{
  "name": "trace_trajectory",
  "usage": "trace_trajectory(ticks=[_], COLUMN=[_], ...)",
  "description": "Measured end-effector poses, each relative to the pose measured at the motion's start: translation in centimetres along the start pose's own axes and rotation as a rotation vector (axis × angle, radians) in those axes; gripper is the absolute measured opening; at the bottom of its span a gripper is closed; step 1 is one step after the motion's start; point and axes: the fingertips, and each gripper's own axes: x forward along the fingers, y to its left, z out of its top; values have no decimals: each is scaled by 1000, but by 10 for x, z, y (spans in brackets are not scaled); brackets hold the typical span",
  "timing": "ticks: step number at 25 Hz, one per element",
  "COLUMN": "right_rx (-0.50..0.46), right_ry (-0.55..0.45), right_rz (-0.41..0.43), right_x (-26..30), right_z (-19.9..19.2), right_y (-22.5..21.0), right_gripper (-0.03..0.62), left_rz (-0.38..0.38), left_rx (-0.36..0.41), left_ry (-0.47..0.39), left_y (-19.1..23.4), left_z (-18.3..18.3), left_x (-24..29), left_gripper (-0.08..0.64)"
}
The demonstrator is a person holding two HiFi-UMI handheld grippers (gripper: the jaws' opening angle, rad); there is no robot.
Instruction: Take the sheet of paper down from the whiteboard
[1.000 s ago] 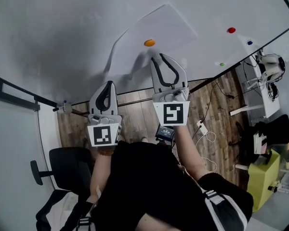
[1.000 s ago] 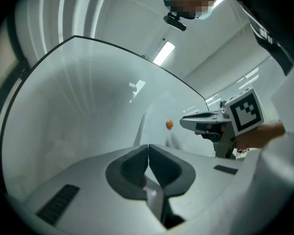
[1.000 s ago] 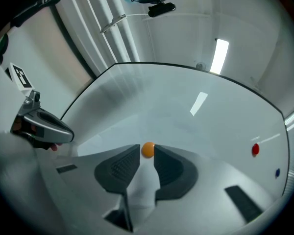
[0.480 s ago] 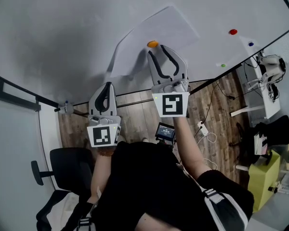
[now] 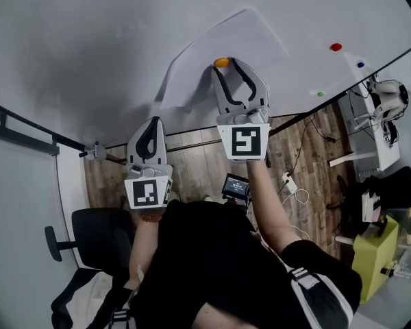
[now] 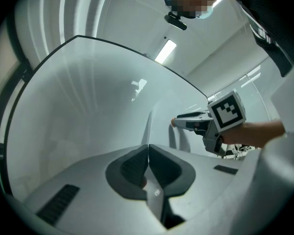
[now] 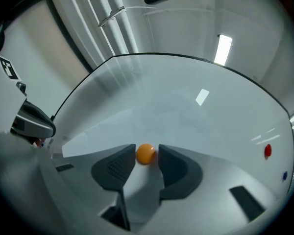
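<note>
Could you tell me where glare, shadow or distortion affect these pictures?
Head view: fisheye bends the whiteboard edge, and a grey shadow darkens its left part. Right gripper view: ceiling-light glare on the board above the orange magnet. Left gripper view: dark vignette at the corners.

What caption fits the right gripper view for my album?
Right gripper, jaws opening, round orange magnet between them, on a white sheet of paper.

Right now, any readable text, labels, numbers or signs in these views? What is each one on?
No readable words or numbers in any view.
left marker cube, right marker cube: black-and-white square patterns, not text.
sheet of paper: no print visible on the side shown.
whiteboard: nothing written.
small screen on the floor: lit, too small to read.
</note>
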Motion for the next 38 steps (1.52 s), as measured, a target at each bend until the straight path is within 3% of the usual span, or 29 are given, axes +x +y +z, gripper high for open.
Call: trace_trajectory(ticks=[19,25,31,38], right_rx=[-62,-55,-48,-47], right_ry=[53,50,50,56], right_rz=[-65,-63,-60,-49], right_x=[6,6,7,7], right_z=[-5,-4,-5,-6], right_y=[3,2,2,2], right_gripper=[126,124,126,126], left_rz=[-7,-48,-96,-128], left_rx=[-17,-25,-44,-57], left_ry=[7,15,46,63], left_y=[3,3,1,-1], left_z=[-3,-10,-20,-28], left_x=[5,10,16,24], left_gripper=[12,15,88,115])
